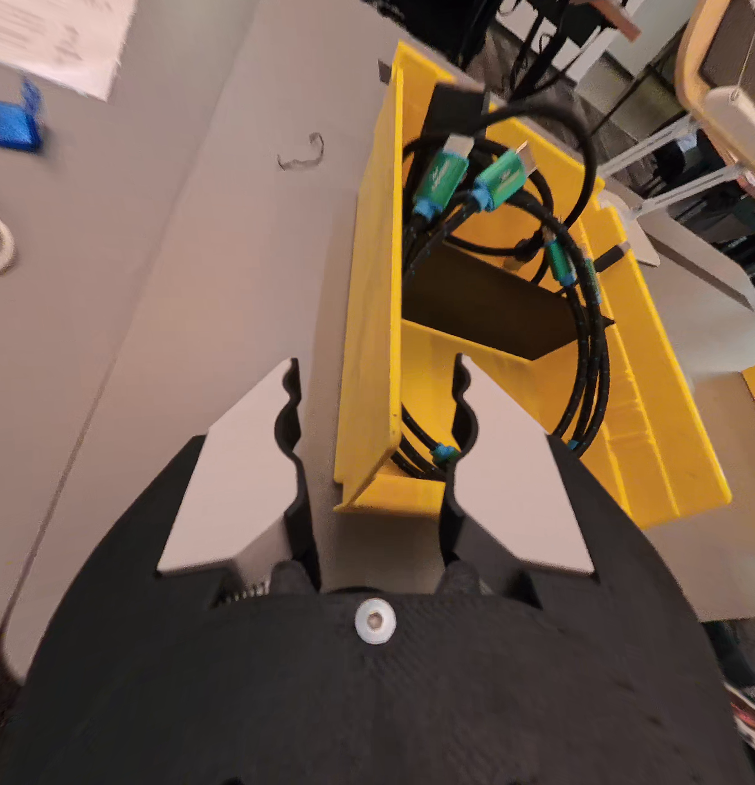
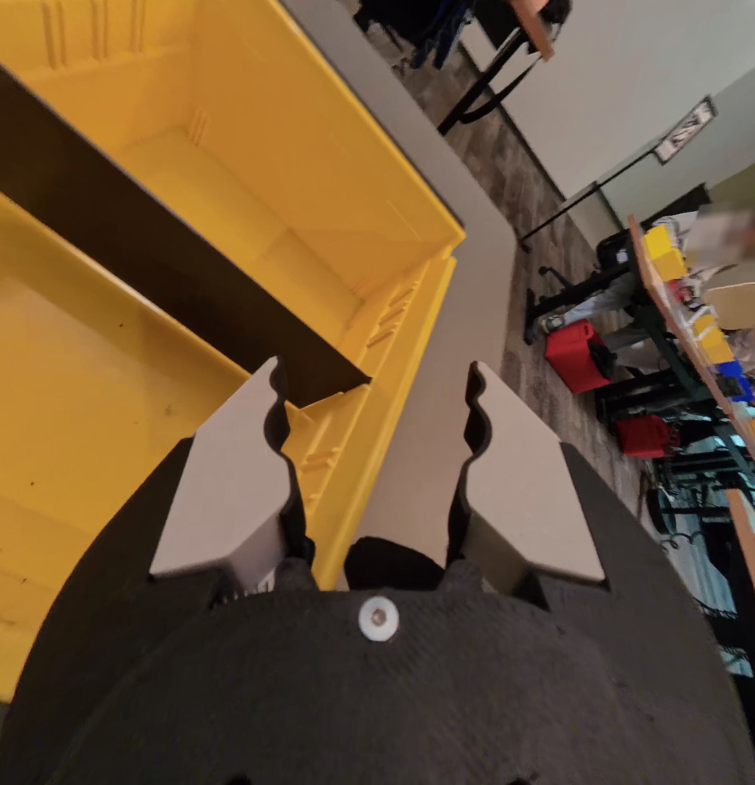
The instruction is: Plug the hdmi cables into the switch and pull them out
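Left wrist view: left claw (image 1: 376,365) wide open, empty, aimed at bin (image 1: 369,323) holding coiled cables (image 1: 439,180), ready to pick. Right claw (image 2: 373,367) open, empty, over table (image 2: 444,340) edge.

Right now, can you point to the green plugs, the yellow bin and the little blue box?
green plug (image 1: 441,178): left wrist view, on its green metal shell.
second green plug (image 1: 504,178): left wrist view, on its green shell.
yellow bin (image 1: 373,272): left wrist view, on its near side wall.
blue box (image 1: 12,127): left wrist view, on its base.
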A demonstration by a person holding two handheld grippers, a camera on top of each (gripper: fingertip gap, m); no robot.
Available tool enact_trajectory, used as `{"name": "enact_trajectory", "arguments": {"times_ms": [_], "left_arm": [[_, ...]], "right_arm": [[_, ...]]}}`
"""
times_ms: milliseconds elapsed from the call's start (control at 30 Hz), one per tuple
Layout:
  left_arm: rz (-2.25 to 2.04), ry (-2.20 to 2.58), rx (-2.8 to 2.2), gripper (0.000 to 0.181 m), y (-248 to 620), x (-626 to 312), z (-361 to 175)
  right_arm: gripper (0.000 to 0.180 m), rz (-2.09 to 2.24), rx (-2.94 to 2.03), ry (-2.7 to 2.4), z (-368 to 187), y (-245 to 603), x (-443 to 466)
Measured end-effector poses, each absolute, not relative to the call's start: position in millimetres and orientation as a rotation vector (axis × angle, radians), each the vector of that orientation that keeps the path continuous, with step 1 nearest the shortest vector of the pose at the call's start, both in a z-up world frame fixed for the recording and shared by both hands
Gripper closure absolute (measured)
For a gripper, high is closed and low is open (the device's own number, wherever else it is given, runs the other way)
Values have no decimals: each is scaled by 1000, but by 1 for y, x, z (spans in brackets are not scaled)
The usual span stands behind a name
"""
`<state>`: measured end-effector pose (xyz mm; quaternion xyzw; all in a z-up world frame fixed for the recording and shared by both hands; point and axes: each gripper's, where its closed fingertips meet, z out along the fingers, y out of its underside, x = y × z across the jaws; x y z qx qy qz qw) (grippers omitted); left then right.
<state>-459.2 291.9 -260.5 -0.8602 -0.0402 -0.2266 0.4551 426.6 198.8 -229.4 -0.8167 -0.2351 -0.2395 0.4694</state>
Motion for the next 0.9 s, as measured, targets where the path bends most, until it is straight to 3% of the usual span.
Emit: {"name": "enact_trajectory", "arguments": {"times_ms": [233, 433, 500, 567, 733, 900], "left_arm": [[-428, 35, -2022, 102, 283, -434, -197], [-559, 564, -1943, 99, 269, -256, -137], [-630, 735, -1889, 100, 254, -192, -123], [-712, 866, -1832, 102, 238, -135, -115], [-609, 1070, -1867, 103, 227, -57, -151], [-498, 1076, -2037, 102, 237, -41, -221]], "right_arm": [[88, -552, -1813, -479, -145, 191, 388], [92, -301, -1643, -593, -83, 195, 255], [105, -145, -1624, -670, -79, 195, 198], [106, 31, -1593, -685, -75, 195, 147], [98, 199, -1574, -636, -91, 213, 75], [97, 607, -1618, -407, -143, 229, 36]]}}
